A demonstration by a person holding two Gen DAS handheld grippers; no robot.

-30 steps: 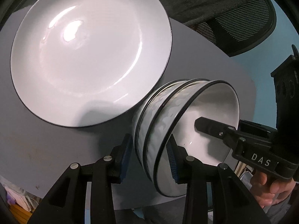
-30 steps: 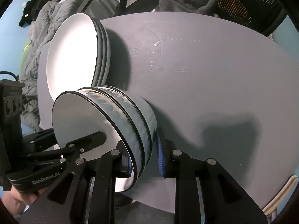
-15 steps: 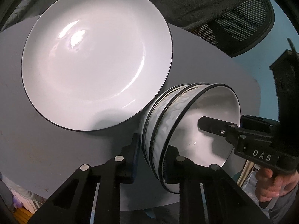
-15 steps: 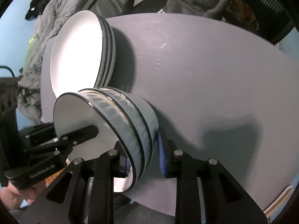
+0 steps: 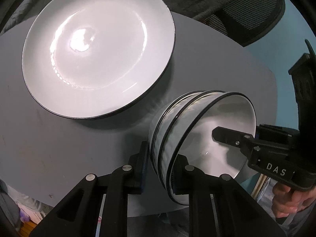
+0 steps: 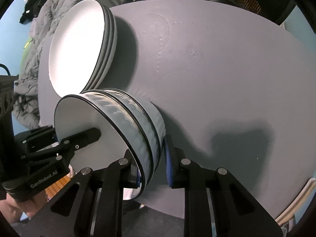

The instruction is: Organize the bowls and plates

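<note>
White and black-rimmed, the stack of bowls (image 5: 177, 136) sits on the near part of the grey round table (image 5: 59, 138), nested three deep by the rims that show. Fisheye bending makes the stack look tipped on its side; whether it rests flat or is lifted clear of the table cannot be told, since its base is hidden behind the fingers in both views. In the left wrist view its mouth faces right, in the right wrist view left, so its axis runs across each picture.

The left gripper (image 5: 160, 169) is closed across the bowl walls, one finger outside against the lowest bowl, the other inside the top bowl. The right gripper (image 6: 153, 167) is clamped on the opposite wall the same way; its blue outer pad (image 6: 168, 165) shows, the inner one is mostly covered by the rim. Only part of the right hand (image 5: 290, 199) shows, at the frame edge.

The stack of plates (image 6: 83, 45) stands just beyond the bowls; the right wrist view shows several rims, and the stack's near edge is hidden behind the bowls. A mesh chair (image 5: 246, 13) behind the table is cut off by the lens rim.
</note>
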